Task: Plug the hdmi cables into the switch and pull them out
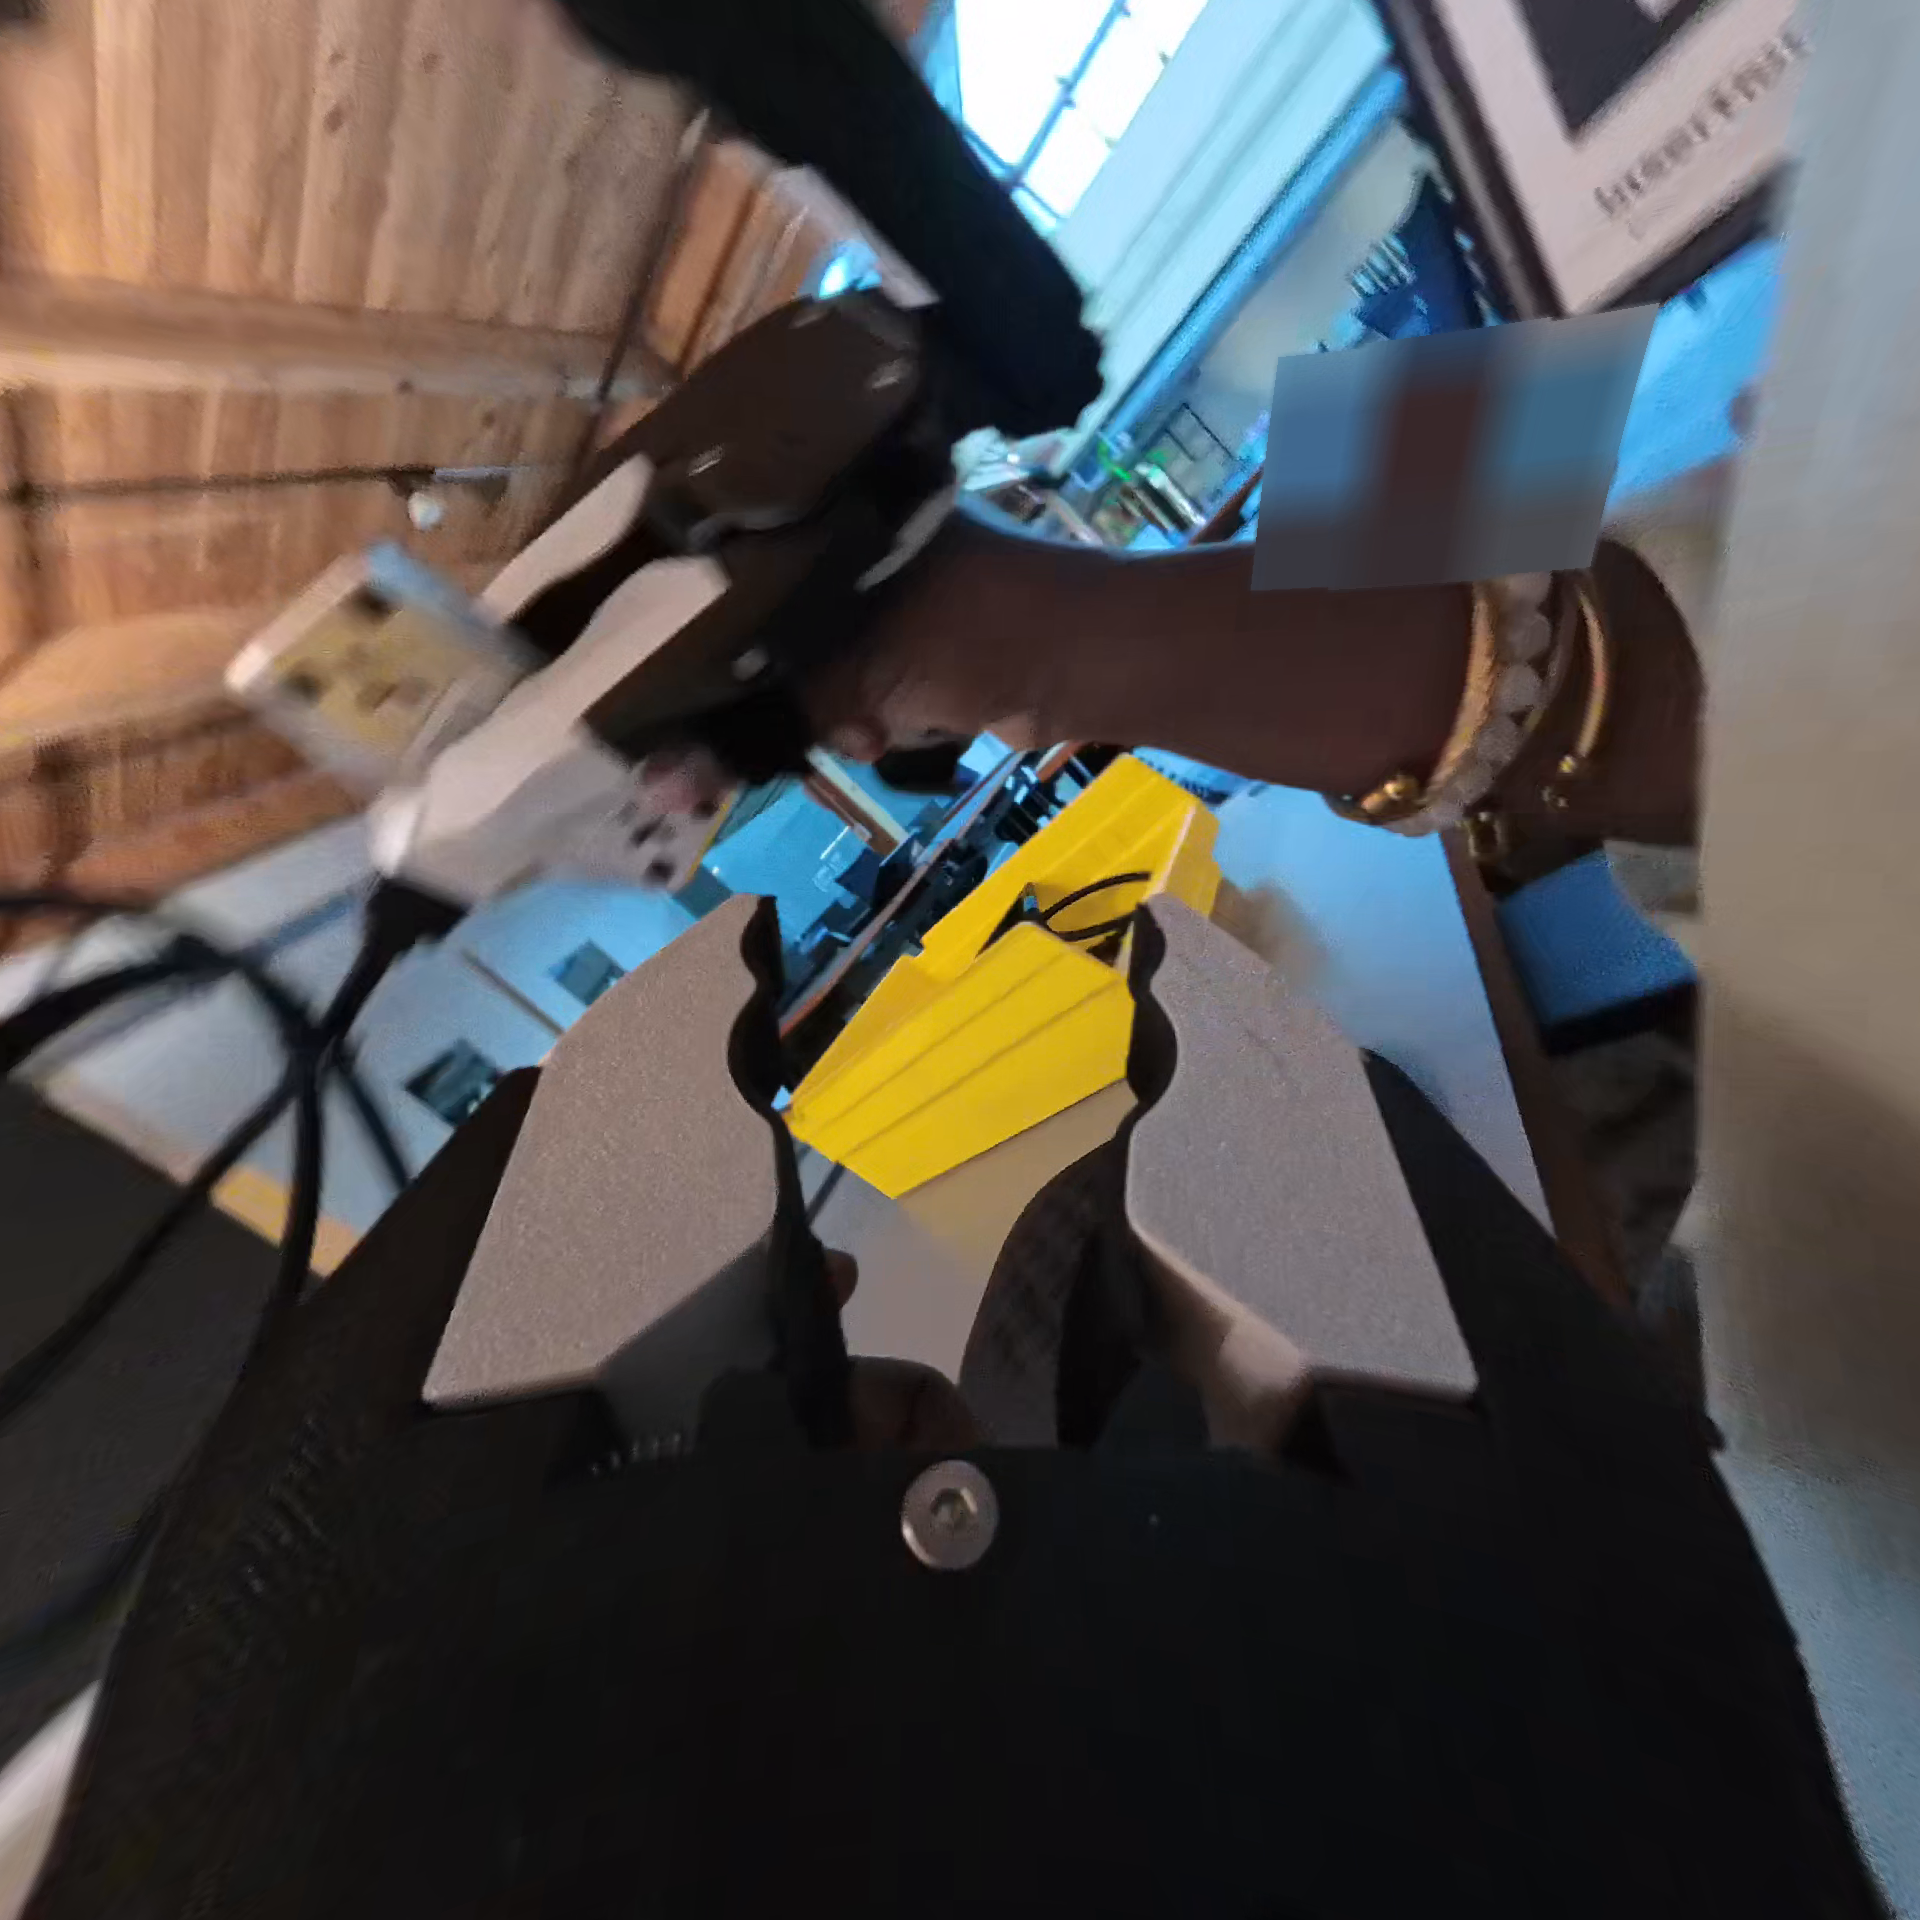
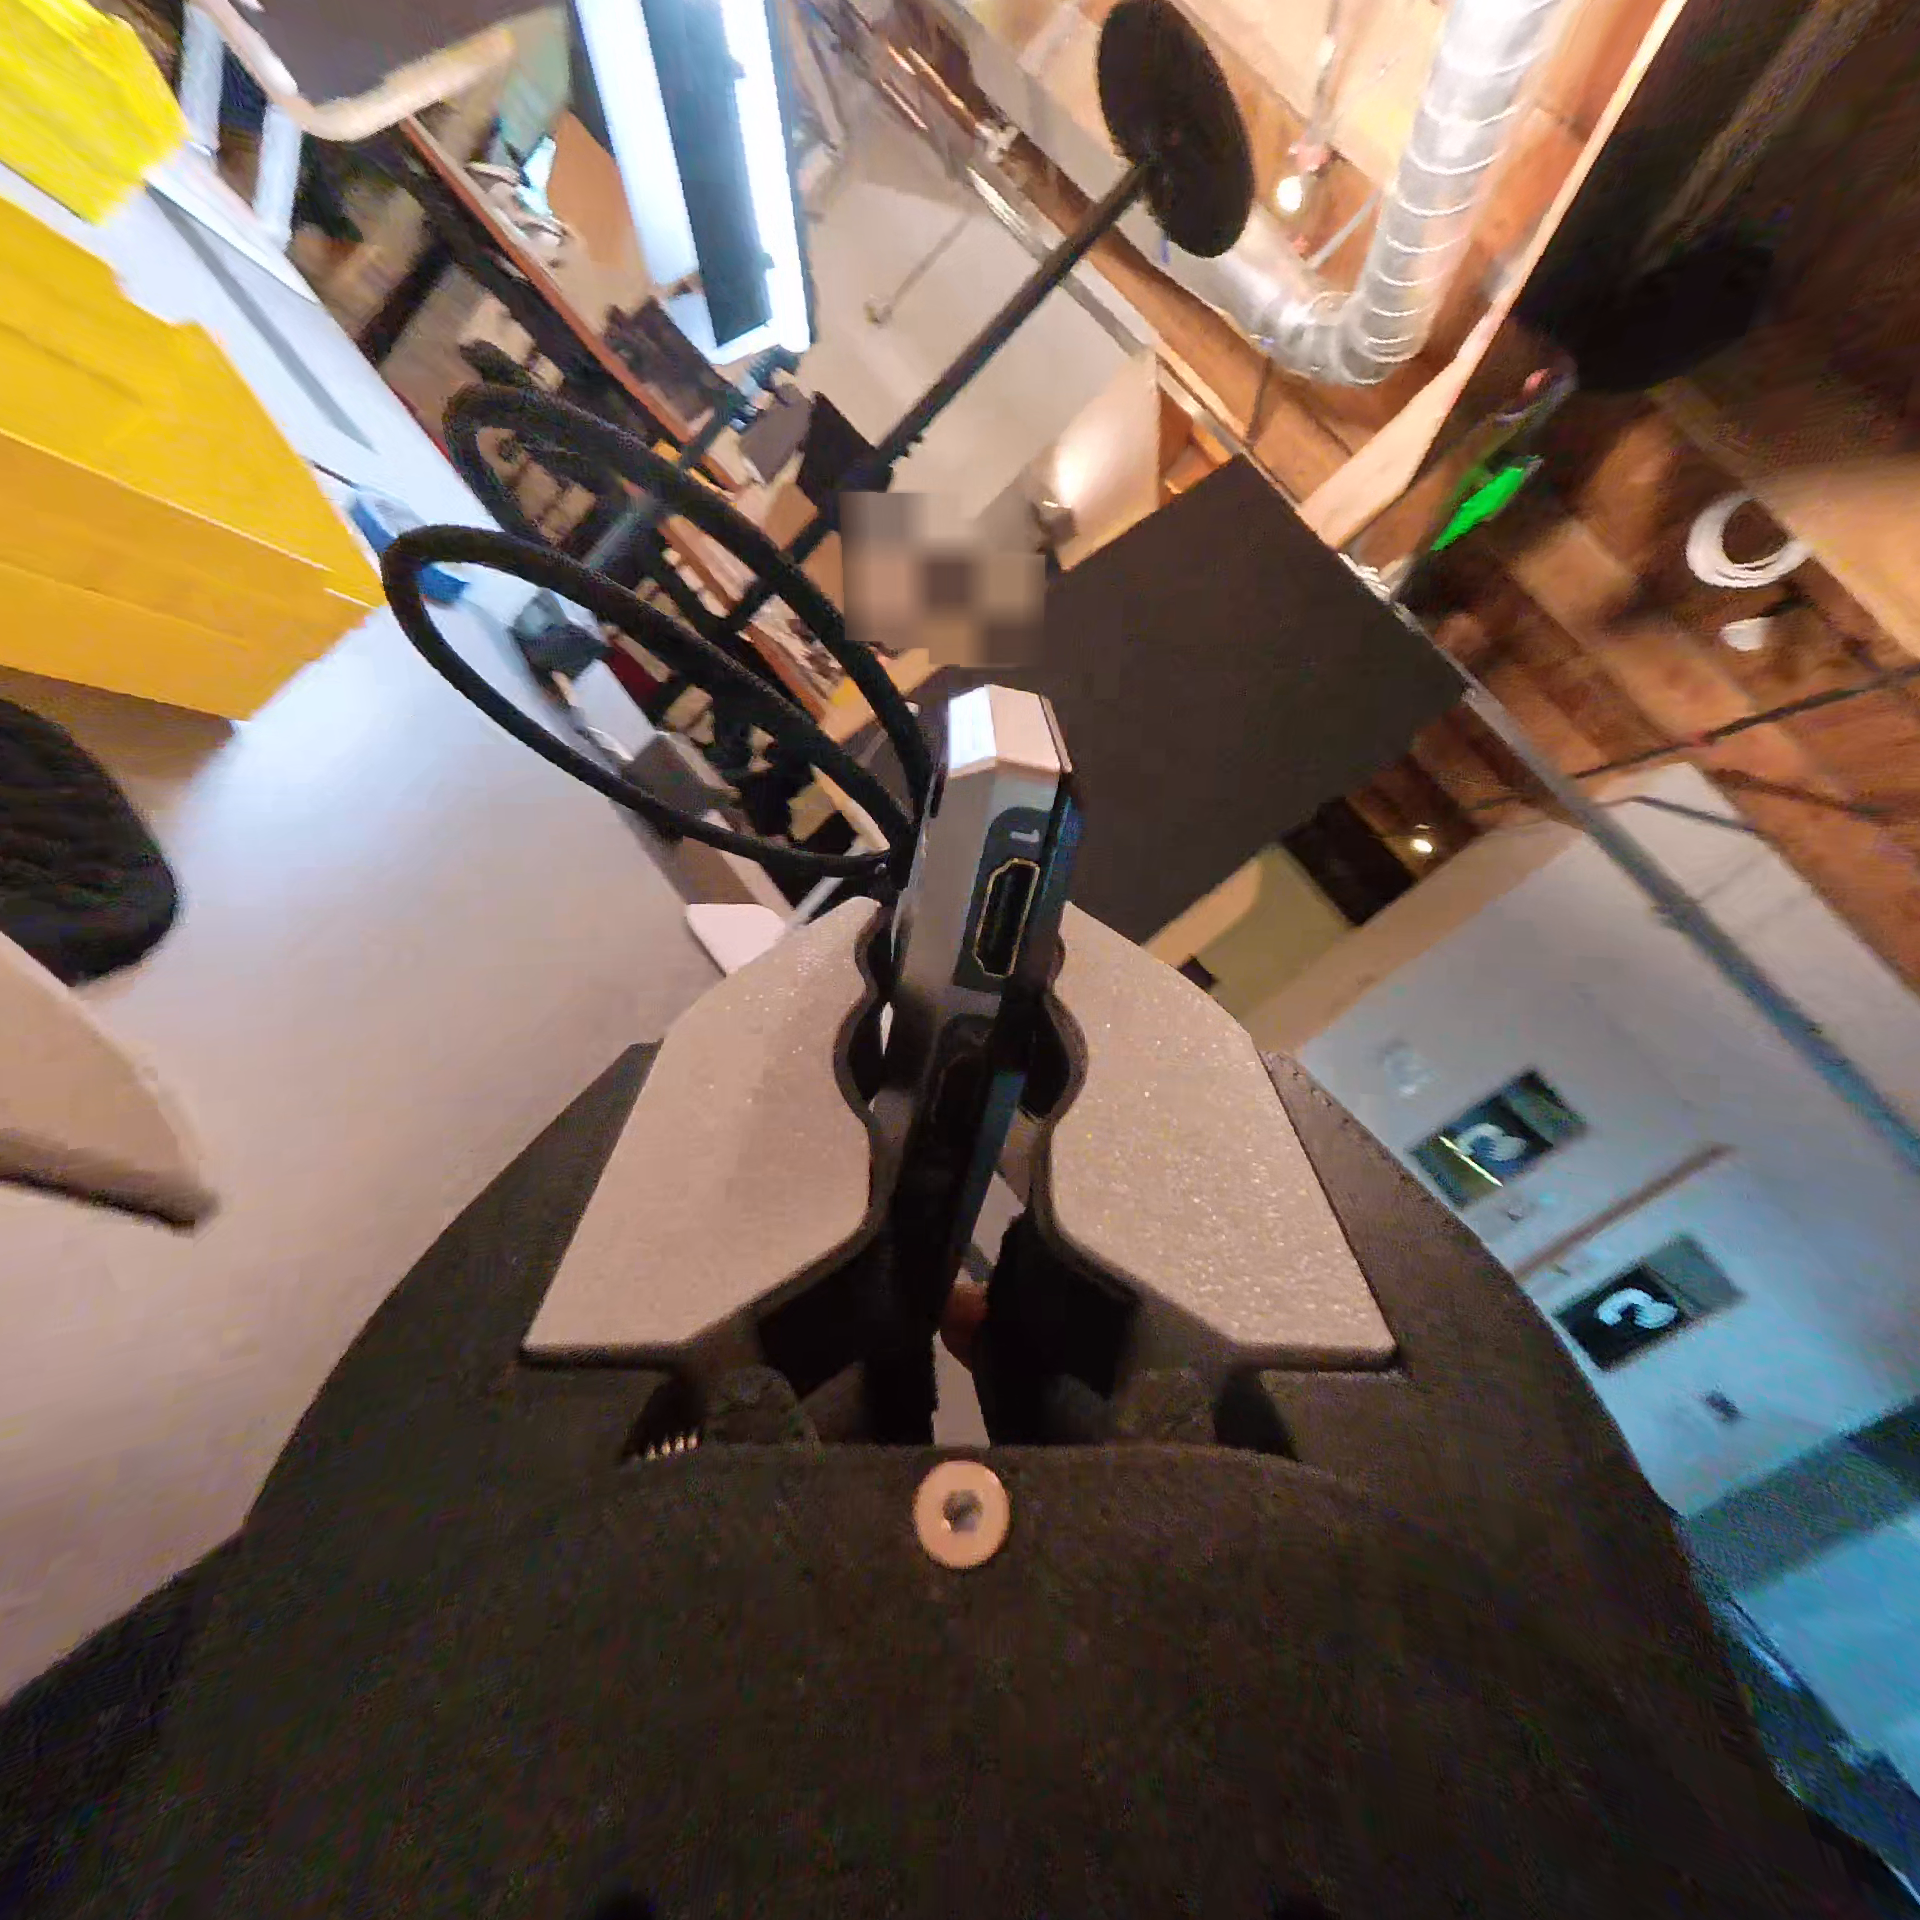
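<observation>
The left tongs (image 1: 951, 956) are spread, holding nothing, above yellow blocks (image 1: 997, 1039) on the desk (image 2: 416, 987). At eleven o'clock, the right tongs (image 2: 961, 971) pinch the silver switch (image 2: 987, 831), one port bearing a printed numeral; black cables (image 2: 623, 644) loop leftward.

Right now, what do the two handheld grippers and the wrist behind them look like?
Both the left gripper and the right gripper have black textured bodies, grey scalloped fingers and a silver screw at centre. The wrist wears gold bangles and a pale beaded bracelet.
</observation>
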